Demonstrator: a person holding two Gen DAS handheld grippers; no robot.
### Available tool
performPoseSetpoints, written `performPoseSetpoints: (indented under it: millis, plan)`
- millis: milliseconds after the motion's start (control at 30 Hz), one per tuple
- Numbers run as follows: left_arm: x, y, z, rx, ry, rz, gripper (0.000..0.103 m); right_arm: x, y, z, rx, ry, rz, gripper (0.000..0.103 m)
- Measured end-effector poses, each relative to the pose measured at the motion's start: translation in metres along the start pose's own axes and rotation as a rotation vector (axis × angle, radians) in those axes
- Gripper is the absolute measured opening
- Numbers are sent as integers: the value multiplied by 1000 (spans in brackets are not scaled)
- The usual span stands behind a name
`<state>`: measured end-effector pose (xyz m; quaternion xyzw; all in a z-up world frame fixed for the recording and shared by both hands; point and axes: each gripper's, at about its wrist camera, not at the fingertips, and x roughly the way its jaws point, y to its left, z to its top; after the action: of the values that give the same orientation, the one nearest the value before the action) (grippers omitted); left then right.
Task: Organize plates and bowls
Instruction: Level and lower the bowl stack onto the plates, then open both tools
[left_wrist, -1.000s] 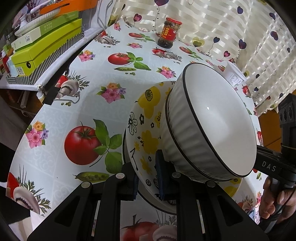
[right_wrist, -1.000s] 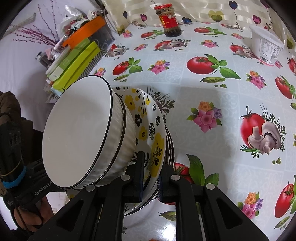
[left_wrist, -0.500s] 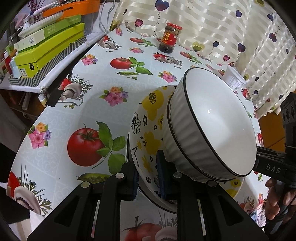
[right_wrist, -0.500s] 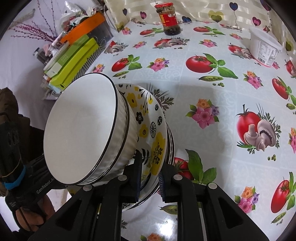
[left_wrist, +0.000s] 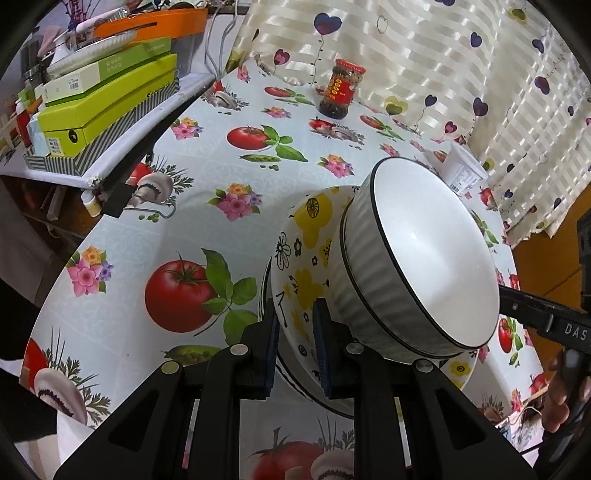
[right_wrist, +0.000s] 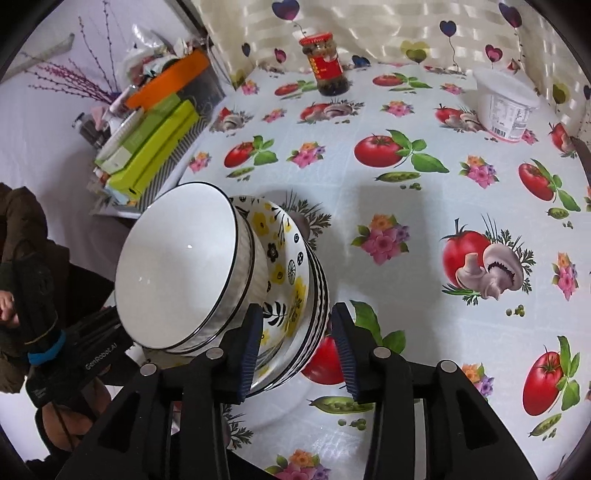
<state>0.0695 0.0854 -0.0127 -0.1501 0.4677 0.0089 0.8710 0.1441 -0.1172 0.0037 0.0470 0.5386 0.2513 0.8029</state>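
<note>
The left gripper pinches the rim of the yellow-flowered plate. The right gripper has just been opening; its pads now straddle the stack's edge without pressing it. The stack sits near the front of the tomato-print tablecloth: two nested white ribbed bowls on the flowered plate, over black-striped plates. Glazed ceramic like this is likely heavy, stiff, slippery and breakable, so the plates' rims on opposite sides seem the safest hold.
</note>
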Motion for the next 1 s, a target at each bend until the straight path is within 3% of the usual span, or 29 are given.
performPoseSetpoints:
  millis: [433,1000]
  plan:
    - [-39,-13,-15,54,-108,33,19,-24,14,-28,-48,-83,-5,38]
    - [-54,-45,-45,140,-124,38,19,-40,54,-68,-154,-150,-46,51]
